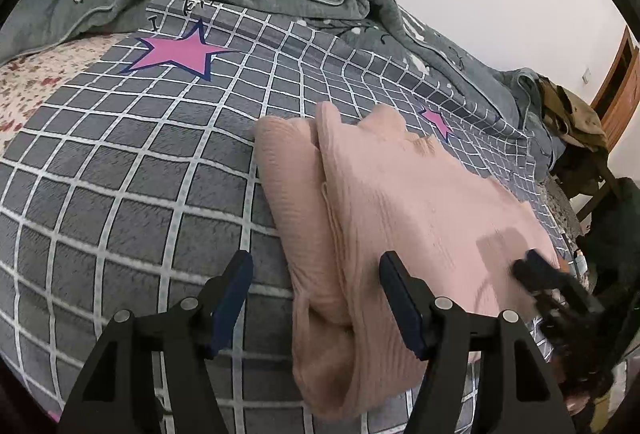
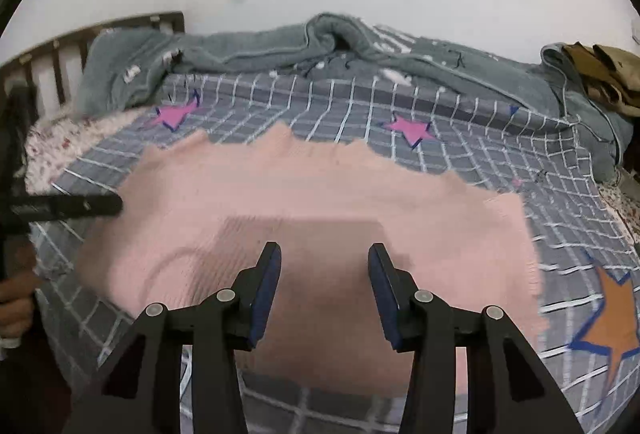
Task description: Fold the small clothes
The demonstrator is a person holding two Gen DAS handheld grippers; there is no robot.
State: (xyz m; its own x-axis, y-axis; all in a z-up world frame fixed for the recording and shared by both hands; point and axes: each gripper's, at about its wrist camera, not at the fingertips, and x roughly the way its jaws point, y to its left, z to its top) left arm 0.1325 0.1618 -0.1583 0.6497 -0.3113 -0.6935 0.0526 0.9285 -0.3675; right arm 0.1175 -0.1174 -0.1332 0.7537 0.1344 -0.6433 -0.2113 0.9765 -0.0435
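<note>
A pale pink ribbed knit garment (image 1: 384, 202) is seen lying on a grey checked bedspread with white grid lines and pink stars (image 1: 120, 194), near the bed's front edge. In the left wrist view its left part is already doubled over into a thick rounded fold, while the rest is spread flat. The left gripper (image 1: 316, 298) is held just above that folded edge with its jaws wide apart and nothing between them. The right gripper (image 2: 324, 290) is held over the flat middle of the garment, jaws likewise apart and empty.

The knit is judged to be light, soft and limp, so sagging and stretching are to be expected when it is lifted. A hold is best taken at a hem, corner or folded edge, where enough layers can be pinched without the bedspread being caught.
</note>
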